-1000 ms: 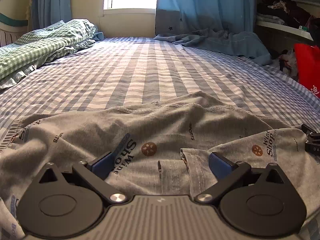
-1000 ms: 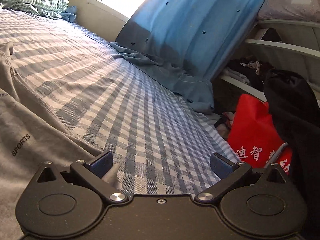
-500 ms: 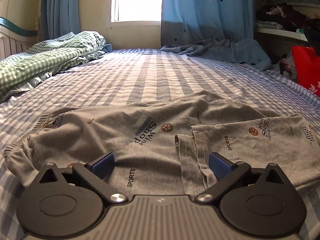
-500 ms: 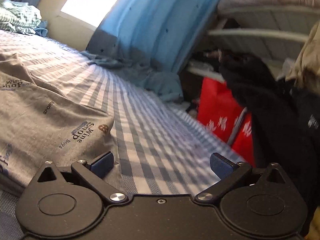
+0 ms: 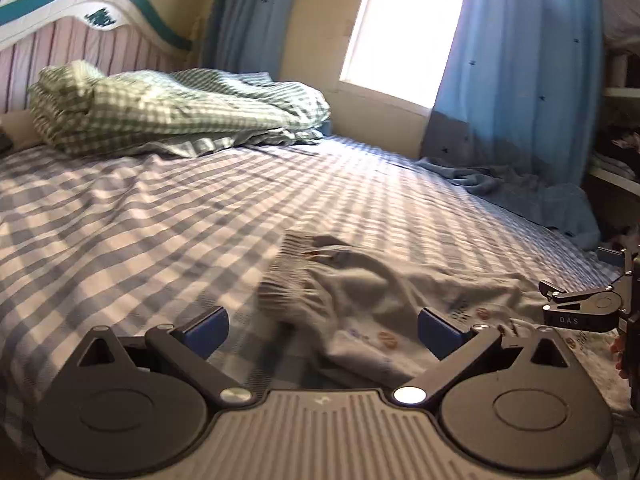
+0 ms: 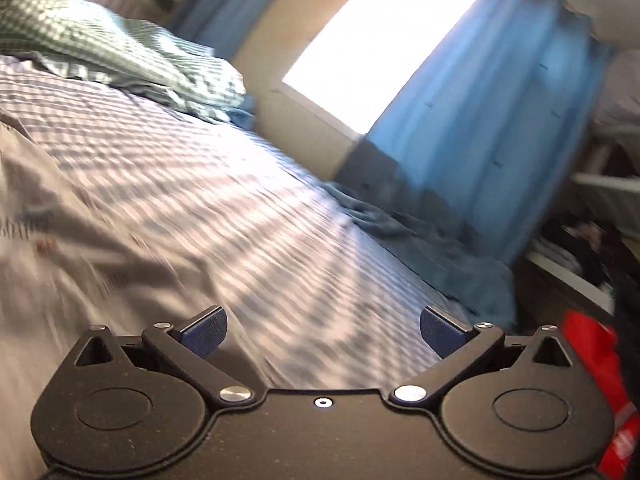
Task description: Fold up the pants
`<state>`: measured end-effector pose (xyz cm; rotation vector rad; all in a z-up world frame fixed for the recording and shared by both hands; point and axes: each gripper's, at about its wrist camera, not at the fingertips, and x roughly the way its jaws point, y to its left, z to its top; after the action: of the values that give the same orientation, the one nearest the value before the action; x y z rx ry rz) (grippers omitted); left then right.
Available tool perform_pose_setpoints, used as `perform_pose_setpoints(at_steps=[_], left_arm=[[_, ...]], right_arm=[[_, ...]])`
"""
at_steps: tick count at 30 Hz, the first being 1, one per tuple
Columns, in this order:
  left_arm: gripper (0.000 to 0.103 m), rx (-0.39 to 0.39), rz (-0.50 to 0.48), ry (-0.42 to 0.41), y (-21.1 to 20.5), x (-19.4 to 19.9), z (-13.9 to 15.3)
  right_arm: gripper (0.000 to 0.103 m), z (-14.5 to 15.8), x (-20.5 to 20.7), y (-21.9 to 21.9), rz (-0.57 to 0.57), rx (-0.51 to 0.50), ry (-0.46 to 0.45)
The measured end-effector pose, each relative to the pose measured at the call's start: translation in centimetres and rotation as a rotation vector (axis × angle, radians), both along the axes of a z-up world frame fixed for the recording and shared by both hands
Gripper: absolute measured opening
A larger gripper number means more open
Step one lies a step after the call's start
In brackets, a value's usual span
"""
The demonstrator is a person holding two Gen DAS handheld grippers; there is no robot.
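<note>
The grey printed pants [image 5: 360,300] lie rumpled on the blue checked bed [image 5: 160,220], with the ribbed waistband toward the left. My left gripper [image 5: 322,330] is open and empty, held just above the waistband end. My right gripper [image 6: 323,332] is open and empty over the checked sheet [image 6: 260,240]; the pants [image 6: 60,220] show blurred at the left of its view. The right gripper also shows at the right edge of the left wrist view [image 5: 592,304], over the pants' leg end.
A crumpled green checked duvet [image 5: 160,108] lies by the headboard [image 5: 80,32]. Blue curtains [image 5: 520,80] hang by the window, with cloth pooled on the bed's far edge [image 5: 520,188]. Shelves [image 6: 580,240] and a red bag [image 6: 600,380] stand at the right.
Both grippers have swung left and lifted; the views now look toward the headboard. The pants lie more bunched, waistband end in front of the left gripper. Both stay open.
</note>
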<state>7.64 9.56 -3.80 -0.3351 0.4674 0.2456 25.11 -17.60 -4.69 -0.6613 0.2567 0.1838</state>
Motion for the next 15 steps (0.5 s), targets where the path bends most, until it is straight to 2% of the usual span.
perform_pose_setpoints(at_steps=[4,7,11,15], left_arm=[[0.103,-0.145,0.003,0.006,3.4,-0.2,-1.2],[0.103,-0.187,-0.022,-0.041,4.0,-0.2,-1.8],[0.103,-0.257,-0.101,-0.088,4.3,1.0,-2.2],[0.102,-0.307,-0.098,-0.092,3.9,2.3,-2.7]], right_arm=[[0.102,-0.5,3.2,6.4,0.077,-0.043,0.043],[0.102,-2.4,4.5,9.1,0.087,-0.163,0.080],[0.102,-1.9,4.6,8.1,0.045,-0.108,0.108],[0.102,-0.2,0.3,6.0,0.011,-0.098,0.011]])
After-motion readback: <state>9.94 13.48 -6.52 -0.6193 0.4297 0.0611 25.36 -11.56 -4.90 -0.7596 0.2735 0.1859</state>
